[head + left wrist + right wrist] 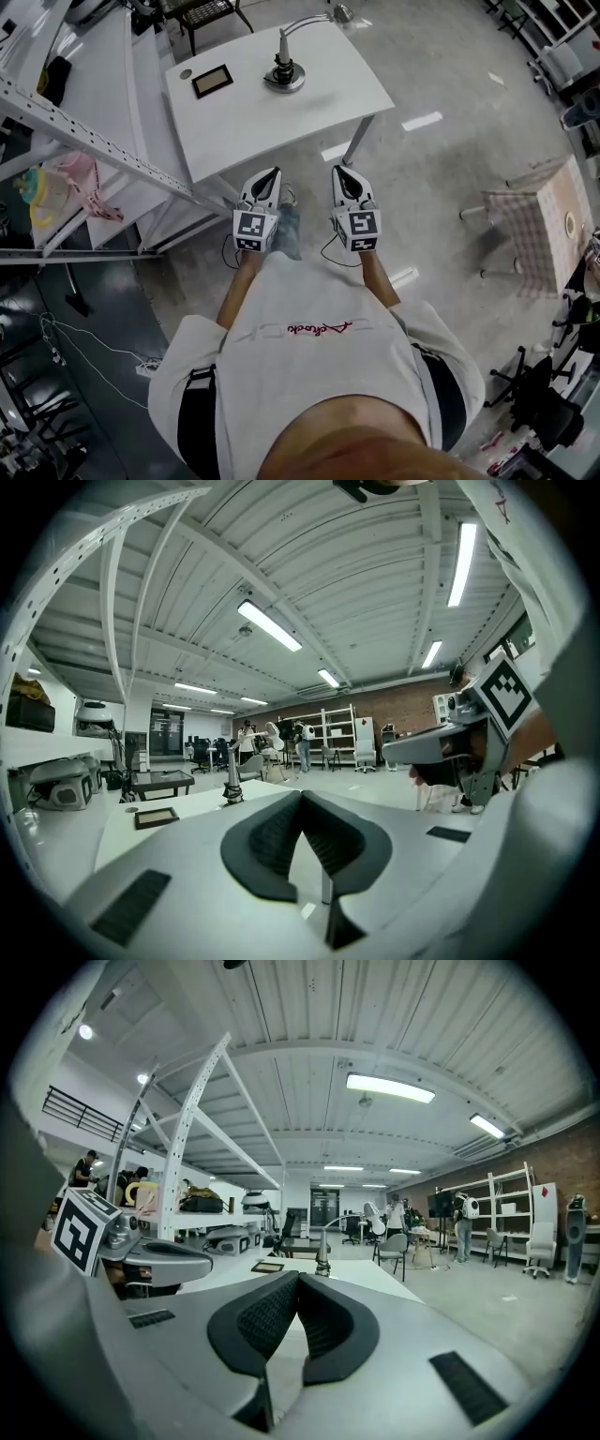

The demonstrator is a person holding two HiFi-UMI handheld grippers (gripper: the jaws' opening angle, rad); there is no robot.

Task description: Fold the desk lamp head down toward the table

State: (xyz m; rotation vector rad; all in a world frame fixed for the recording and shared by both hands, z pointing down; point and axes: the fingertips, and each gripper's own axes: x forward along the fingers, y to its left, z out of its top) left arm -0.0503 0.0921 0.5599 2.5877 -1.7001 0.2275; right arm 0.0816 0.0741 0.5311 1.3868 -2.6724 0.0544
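My left tool (274, 172) and right tool (339, 172) are both pinched together with nothing in them, side by side just short of the white surface (253, 127). The desk lamp (283, 67) stands towards its far edge, neck arched, head raised, well apart from both tools

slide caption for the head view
Person facing a white table with a desk lamp, left tool and right tool both shut and empty.
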